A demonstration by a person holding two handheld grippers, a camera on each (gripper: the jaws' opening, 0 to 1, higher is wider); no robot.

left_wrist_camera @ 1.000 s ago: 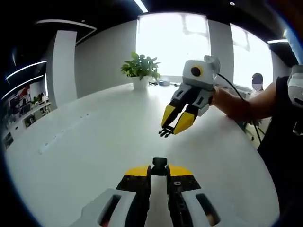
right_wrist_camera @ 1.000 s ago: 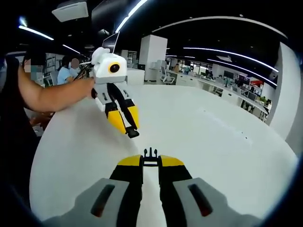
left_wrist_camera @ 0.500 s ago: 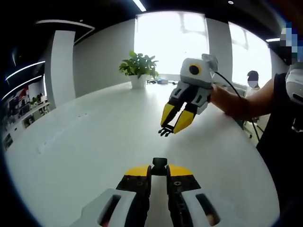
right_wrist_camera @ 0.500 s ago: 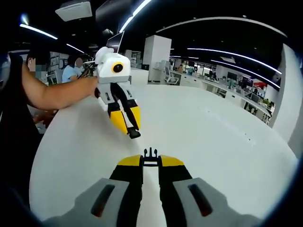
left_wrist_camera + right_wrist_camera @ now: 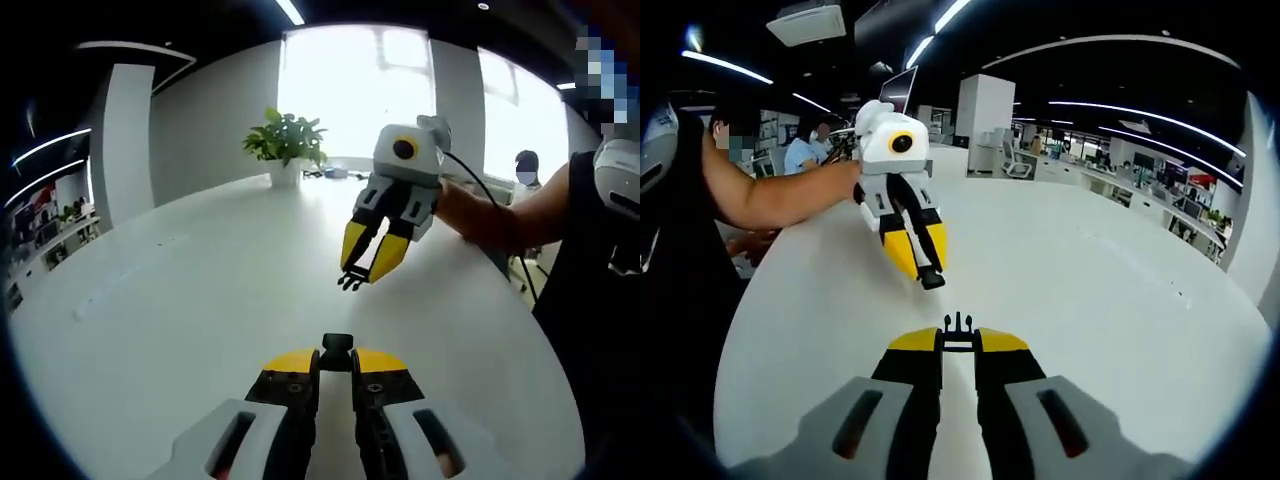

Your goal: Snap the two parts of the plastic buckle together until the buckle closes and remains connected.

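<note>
In the left gripper view, my left gripper (image 5: 336,352) is shut on a black buckle socket piece (image 5: 337,346) that pokes out past its yellow tips. The right gripper (image 5: 353,279) hangs above the white table (image 5: 180,300), held in a person's hand, shut on the pronged buckle piece (image 5: 349,282). In the right gripper view, my right gripper (image 5: 958,334) is shut on the black pronged buckle piece (image 5: 958,324), and the left gripper (image 5: 931,277) hovers ahead, up and to the left, with the socket piece (image 5: 932,280) at its tips. The two parts are apart.
A potted plant (image 5: 283,146) stands at the table's far edge before bright windows. A person's arm (image 5: 770,200) reaches in from the left of the right gripper view. Seated people (image 5: 805,148) and office desks lie beyond the table.
In the right gripper view the left gripper has shifted rightward and sits a little nearer. In the left gripper view the right gripper has drifted slightly left. Both stay shut on their pieces.
</note>
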